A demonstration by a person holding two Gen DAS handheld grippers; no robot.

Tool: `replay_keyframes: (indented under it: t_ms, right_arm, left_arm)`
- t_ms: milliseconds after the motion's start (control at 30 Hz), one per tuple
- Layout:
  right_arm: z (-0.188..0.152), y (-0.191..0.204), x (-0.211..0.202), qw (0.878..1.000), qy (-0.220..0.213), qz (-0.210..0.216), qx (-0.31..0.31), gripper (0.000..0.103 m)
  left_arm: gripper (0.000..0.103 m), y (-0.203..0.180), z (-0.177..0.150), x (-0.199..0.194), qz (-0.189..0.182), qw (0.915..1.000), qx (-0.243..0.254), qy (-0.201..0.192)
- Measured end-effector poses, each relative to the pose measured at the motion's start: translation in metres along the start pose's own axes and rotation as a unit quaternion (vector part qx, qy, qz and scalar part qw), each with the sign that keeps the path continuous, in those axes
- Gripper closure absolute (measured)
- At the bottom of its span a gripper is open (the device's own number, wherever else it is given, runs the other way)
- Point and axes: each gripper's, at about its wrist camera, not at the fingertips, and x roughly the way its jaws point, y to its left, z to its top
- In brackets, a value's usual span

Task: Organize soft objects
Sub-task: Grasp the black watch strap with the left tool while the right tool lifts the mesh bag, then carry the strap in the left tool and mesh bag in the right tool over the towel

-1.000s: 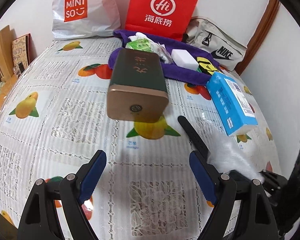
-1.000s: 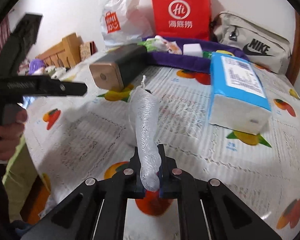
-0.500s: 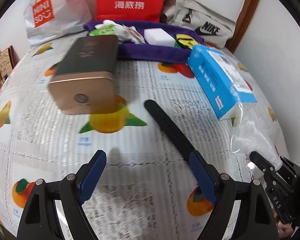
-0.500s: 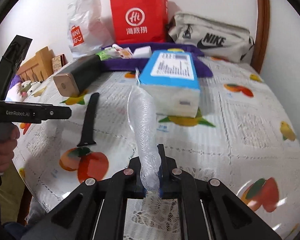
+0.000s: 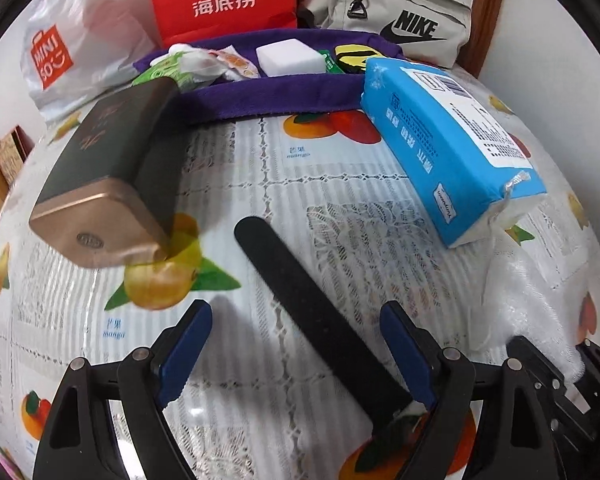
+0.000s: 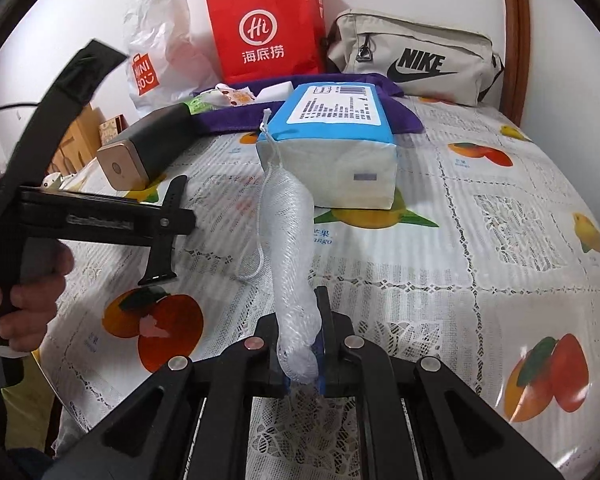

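A black watch strap [image 5: 300,300] lies on the fruit-print tablecloth. It runs between the blue pads of my left gripper [image 5: 296,312], close to the right pad, and neither pad presses on it. The jaws are opening. My right gripper [image 6: 300,320] is shut on the lower end of a white mesh net pouch [image 6: 288,220], which stands up from the jaws with its drawstring hanging. The pouch [image 5: 532,300] also shows at the right edge of the left wrist view. A purple fabric tray [image 5: 268,96] at the back holds a white sponge and small packets.
A blue tissue pack [image 5: 448,140] lies right of the strap. A dark tin with a gold cap [image 5: 112,168] lies to its left. A red paper bag [image 6: 264,32], a white plastic bag [image 6: 160,48] and a beige Nike pouch [image 6: 416,56] line the wall. A hand [image 6: 20,292] grips the left tool.
The left gripper has moved across and down over the strap, which now lies between its fingers. The right gripper has shifted toward the tissue pack, still holding the mesh pouch.
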Motion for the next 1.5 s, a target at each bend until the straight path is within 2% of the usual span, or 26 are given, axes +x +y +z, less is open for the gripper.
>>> replay_keyframes:
  t_ms: [267,433,500,567,633,667,800,867,933,1033,1100,1233,1500]
  right_arm:
    - [-0.001,-0.002,0.000,1.000,0.001,0.007,0.012,0.094]
    - [-0.002,0.000,0.000,1.000,-0.004,0.001,0.009,0.094]
    - [-0.002,0.001,-0.001,1.000,-0.005,0.000,0.007,0.094]
    - [-0.002,0.000,-0.001,1.000,-0.004,0.001,0.008,0.094]
    - [-0.002,0.000,-0.001,1.000,-0.003,0.003,0.008,0.094]
    - [-0.001,-0.001,-0.001,1.000,-0.002,0.003,0.009,0.094]
    - [-0.001,-0.002,-0.001,1.000,-0.002,0.005,0.015,0.094]
    - [-0.001,-0.003,0.000,1.000,-0.004,0.007,0.017,0.094]
    - [0.000,-0.003,0.000,1.000,-0.003,0.007,0.017,0.094]
    - [0.002,-0.003,0.002,1.000,-0.003,0.008,0.019,0.094]
    - [0.003,-0.002,0.002,1.000,-0.003,0.008,0.019,0.094]
    - [0.004,-0.002,0.002,1.000,0.000,0.006,0.021,0.096]
    - [0.004,0.000,-0.004,0.999,0.015,0.008,0.028,0.097]
  left_arm:
    - [0.016,0.027,-0.010,-0.006,0.011,0.9999,-0.001,0.003]
    - [0.027,0.042,-0.014,-0.011,0.012,0.9997,-0.020,0.002]
    - [0.040,0.036,-0.014,-0.011,0.004,1.0000,-0.003,-0.008]
    - [0.048,0.029,-0.012,-0.010,-0.003,0.9998,0.010,-0.015]
    - [0.065,0.025,-0.009,-0.009,-0.006,0.9996,0.013,-0.022]
    - [0.082,0.024,-0.008,-0.009,-0.012,0.9995,0.016,-0.023]
    - [0.082,0.020,-0.009,-0.011,-0.022,0.9991,0.028,-0.022]
    - [0.081,0.023,-0.009,-0.010,-0.029,0.9992,0.018,-0.021]
    - [0.077,0.024,-0.008,-0.010,-0.039,0.9990,0.010,-0.019]
    - [0.077,0.018,-0.010,-0.009,-0.023,0.9990,0.022,-0.032]
    - [0.083,0.016,-0.011,-0.009,-0.019,0.9986,0.033,-0.036]
    - [0.083,0.028,-0.010,-0.014,-0.041,0.9987,0.010,-0.029]
    - [0.083,0.046,-0.017,-0.037,-0.054,0.9973,-0.014,-0.049]
